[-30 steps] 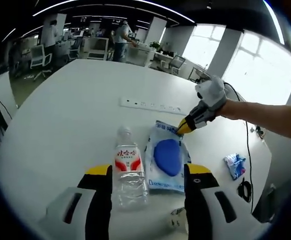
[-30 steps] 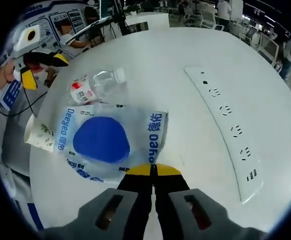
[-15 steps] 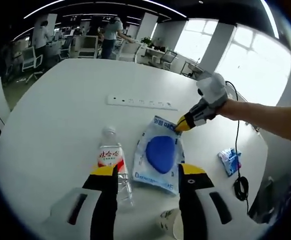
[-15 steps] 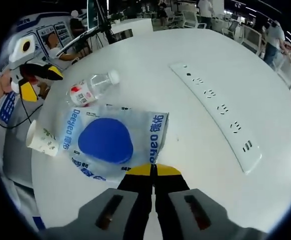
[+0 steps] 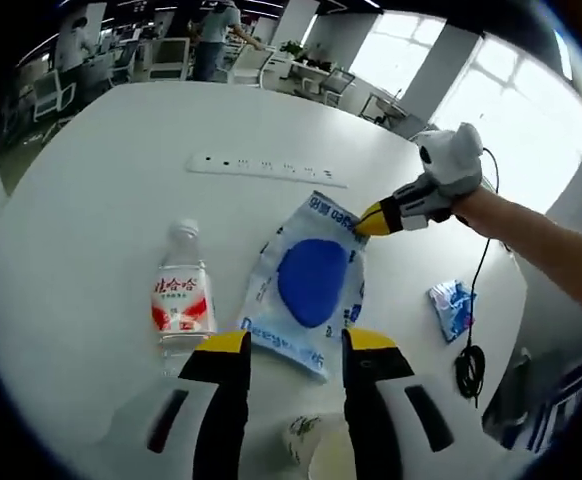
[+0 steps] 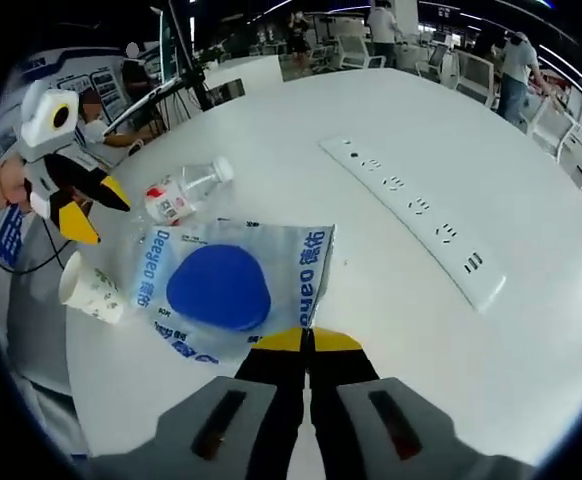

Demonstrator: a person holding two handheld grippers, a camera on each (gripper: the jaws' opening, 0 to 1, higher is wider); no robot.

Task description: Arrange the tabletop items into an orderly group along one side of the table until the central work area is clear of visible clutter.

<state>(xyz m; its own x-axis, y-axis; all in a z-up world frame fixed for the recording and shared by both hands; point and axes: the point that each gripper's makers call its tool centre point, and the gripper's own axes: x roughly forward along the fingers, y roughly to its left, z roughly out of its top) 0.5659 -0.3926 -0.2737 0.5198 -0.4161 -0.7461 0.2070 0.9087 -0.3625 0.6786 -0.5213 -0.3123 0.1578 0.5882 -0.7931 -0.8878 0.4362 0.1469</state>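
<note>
The right gripper (image 6: pixel 306 338), fingers pinched on the blue-printed bag (image 6: pixel 221 290), has dragged it across the table (image 6: pixel 391 290). The left gripper (image 5: pixel 291 345) has drawn back from the water bottle (image 5: pixel 181 300), fingers wide and empty. The middle is not yet clear.

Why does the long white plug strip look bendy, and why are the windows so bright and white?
Left gripper view: the windows are washed out by daylight, and the fisheye lens curves the table edge. Right gripper view: the same lens bends the power strip, though it looks sharp, and the plastic bag shows soft shine.
</note>
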